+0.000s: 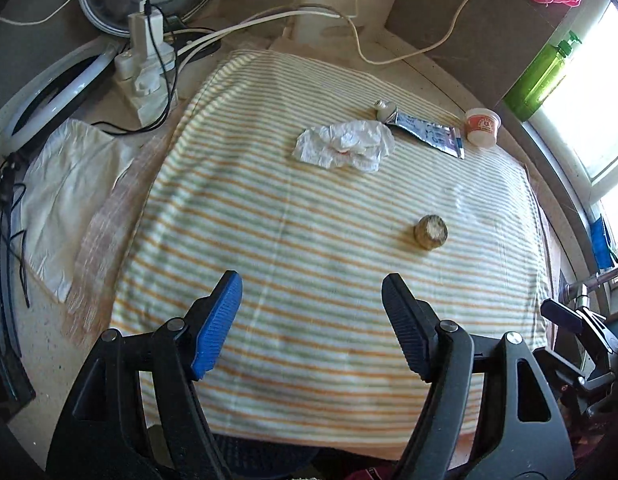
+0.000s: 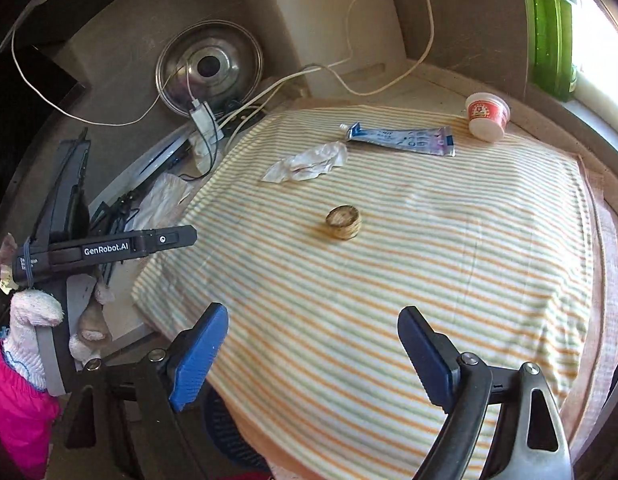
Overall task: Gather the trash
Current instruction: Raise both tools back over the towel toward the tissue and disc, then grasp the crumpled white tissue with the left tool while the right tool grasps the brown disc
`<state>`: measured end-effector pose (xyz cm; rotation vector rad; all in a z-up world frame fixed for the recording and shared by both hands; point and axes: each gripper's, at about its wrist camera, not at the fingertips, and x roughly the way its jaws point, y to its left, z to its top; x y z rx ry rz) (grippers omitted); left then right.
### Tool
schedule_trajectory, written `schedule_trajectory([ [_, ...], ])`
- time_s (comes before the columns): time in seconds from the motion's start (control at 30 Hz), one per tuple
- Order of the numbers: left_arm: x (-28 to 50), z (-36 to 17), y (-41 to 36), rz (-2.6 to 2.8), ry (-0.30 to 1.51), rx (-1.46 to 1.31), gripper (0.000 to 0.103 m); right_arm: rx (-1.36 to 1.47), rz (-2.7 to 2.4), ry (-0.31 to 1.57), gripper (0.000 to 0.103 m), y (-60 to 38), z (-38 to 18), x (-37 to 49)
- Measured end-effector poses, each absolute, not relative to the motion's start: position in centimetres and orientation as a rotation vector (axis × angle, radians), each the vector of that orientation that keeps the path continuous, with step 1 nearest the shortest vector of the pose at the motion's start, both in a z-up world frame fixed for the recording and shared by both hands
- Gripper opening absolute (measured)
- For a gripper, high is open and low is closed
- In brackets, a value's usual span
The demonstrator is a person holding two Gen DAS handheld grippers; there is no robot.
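Both my left gripper [image 1: 311, 320] and right gripper [image 2: 313, 350] hang open, empty. The crumpled tissue [image 1: 345, 145] looks light and soft: pinch its raised centre.

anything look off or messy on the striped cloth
Yes: a crumpled tissue with a reddish stain, a squeezed-flat tube touching it, a cup and a small brown roll lie scattered on it.

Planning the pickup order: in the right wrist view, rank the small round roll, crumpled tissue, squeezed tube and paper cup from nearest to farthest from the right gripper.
1. Small round roll, mid-cloth, straight ahead of the open right gripper.
2. Crumpled tissue, farther back, slightly left.
3. Squeezed tube, behind the tissue, lying crosswise.
4. Paper cup, far right corner, past the tube's flat end.
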<state>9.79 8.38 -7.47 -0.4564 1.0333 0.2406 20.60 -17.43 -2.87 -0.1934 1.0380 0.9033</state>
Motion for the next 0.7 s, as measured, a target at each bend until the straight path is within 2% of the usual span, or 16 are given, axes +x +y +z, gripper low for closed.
schedule_trajectory([
  [0.7,26.5,-11.9,9.6,0.262,1.178,-0.364,0.075,-0.279,0.910,1.066,0.090,-11.1,-8.0,27.6],
])
